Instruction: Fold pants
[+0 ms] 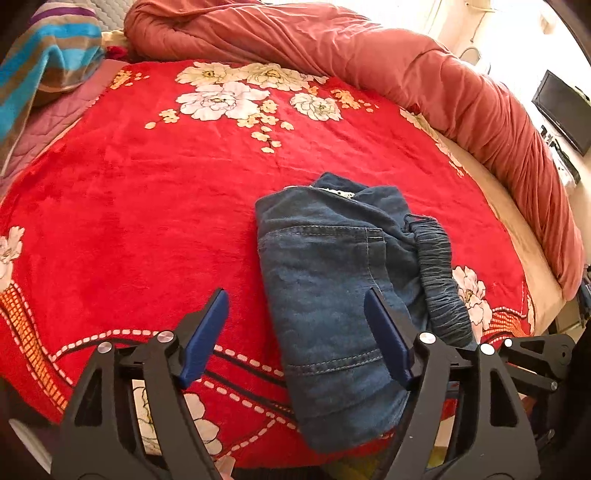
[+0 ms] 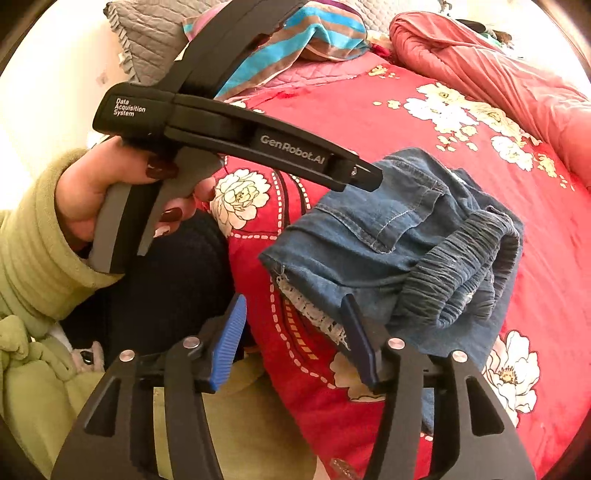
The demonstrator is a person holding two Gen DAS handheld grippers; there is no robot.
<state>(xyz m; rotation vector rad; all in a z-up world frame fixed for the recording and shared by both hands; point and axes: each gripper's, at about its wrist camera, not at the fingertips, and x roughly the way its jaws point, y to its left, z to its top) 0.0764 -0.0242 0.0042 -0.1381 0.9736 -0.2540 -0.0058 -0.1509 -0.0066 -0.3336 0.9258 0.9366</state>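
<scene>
Left wrist view: folded denim pants (image 1: pixel 332 288) lay as a compact bundle on the red floral blanket (image 1: pixel 147 192), sitting right of centre in the lower half of the frame. Elastic waistband (image 1: pixel 439 280) bunched along the bundle's right edge; a back pocket seam showed on top. Left gripper (image 1: pixel 295 332) was wide open, holding nothing — its left blue finger hung over bare blanket, its right finger over the denim; contact could not be told. A rust-coloured quilt (image 1: pixel 424 70) was piled along the top and right of the frame, a striped towel (image 1: pixel 48 55) at the upper left, a dark monitor (image 1: pixel 563 110) at the far right edge.

Right wrist view: the same pants (image 2: pixel 399 243) sat centre-right, waistband (image 2: pixel 461 269) at right, a strip of white lace trim (image 2: pixel 314 314) poking out from the lower edge. Right gripper (image 2: pixel 291 339) was also spread apart and empty, left finger off the bed's edge, right finger just at the near edge of the denim — touching or not, unclear. The person's left hand (image 2: pixel 110 192), in a green sleeve (image 2: pixel 33 251) with dark red nails, gripped the left device's handle at the frame's left; that device's black body (image 2: pixel 236 140) reached across the upper centre toward the pants. A grey pillow (image 2: pixel 147 33) sat at the top left.
</scene>
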